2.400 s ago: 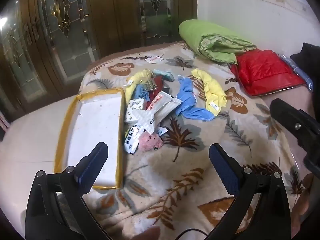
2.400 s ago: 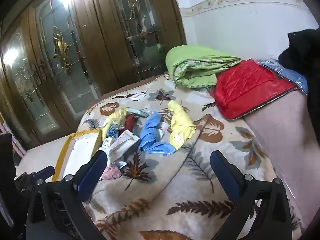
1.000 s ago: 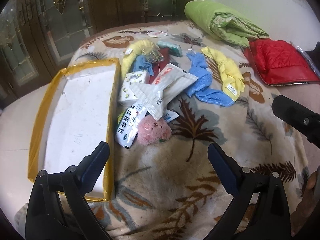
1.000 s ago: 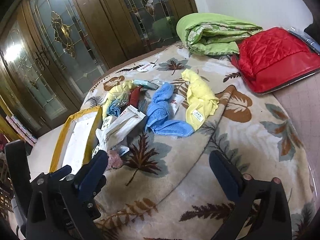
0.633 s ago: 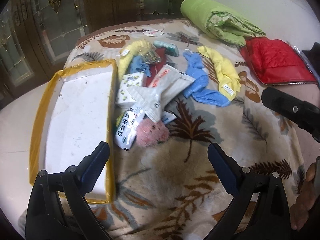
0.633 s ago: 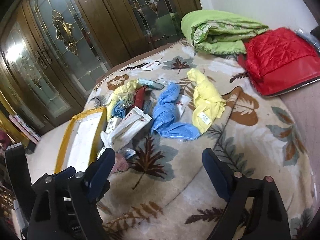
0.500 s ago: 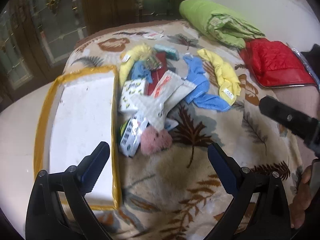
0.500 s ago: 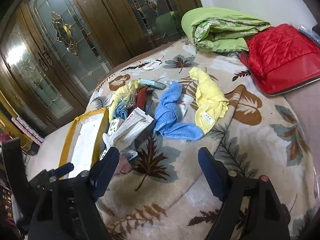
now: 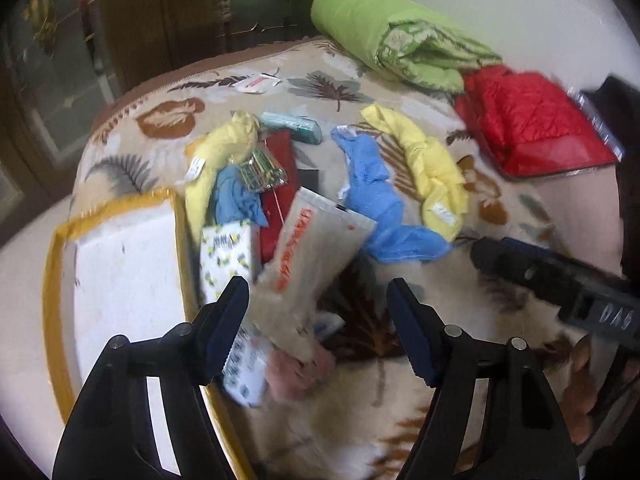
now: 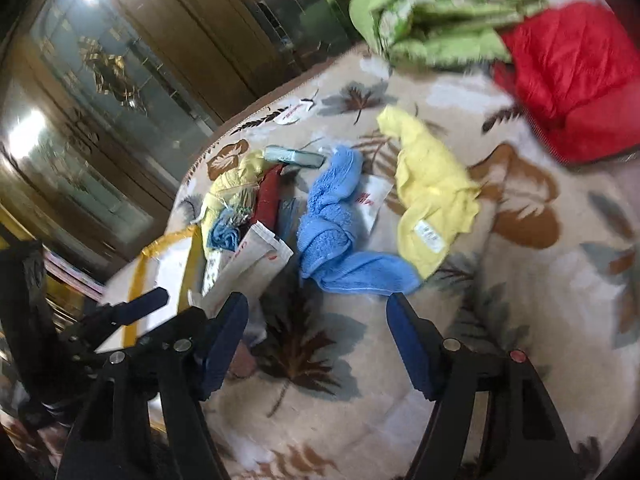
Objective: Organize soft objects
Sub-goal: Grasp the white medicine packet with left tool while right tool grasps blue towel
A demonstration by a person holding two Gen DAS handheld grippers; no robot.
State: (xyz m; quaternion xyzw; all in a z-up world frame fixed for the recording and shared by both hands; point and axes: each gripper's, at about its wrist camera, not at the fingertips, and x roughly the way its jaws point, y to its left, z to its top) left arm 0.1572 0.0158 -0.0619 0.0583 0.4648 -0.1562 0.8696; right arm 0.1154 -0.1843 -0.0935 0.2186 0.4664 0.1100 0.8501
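A pile of items lies on a leaf-patterned blanket (image 9: pixel 360 400). A blue towel (image 9: pixel 376 204) (image 10: pixel 332 232) and a yellow towel (image 9: pixel 424 168) (image 10: pixel 428 184) lie side by side. A second yellow cloth (image 9: pixel 224 152), a small blue cloth (image 9: pixel 236 196), a pink plush (image 9: pixel 296 368) and paper packets (image 9: pixel 308 256) lie left of them. My left gripper (image 9: pixel 318 308) is open, just above the packets and plush. My right gripper (image 10: pixel 318 324) is open and empty, in front of the blue towel.
A white foam tray with yellow tape edges (image 9: pixel 120 280) (image 10: pixel 168 264) lies left of the pile. A folded green quilt (image 9: pixel 384 40) and a red quilted bag (image 9: pixel 532 120) sit at the back right. Wooden glass doors (image 10: pixel 120 80) stand behind.
Both grippers have moved forward and down toward the pile. Their jaws have narrowed but remain open. The left gripper now hovers over the packets and pink plush.
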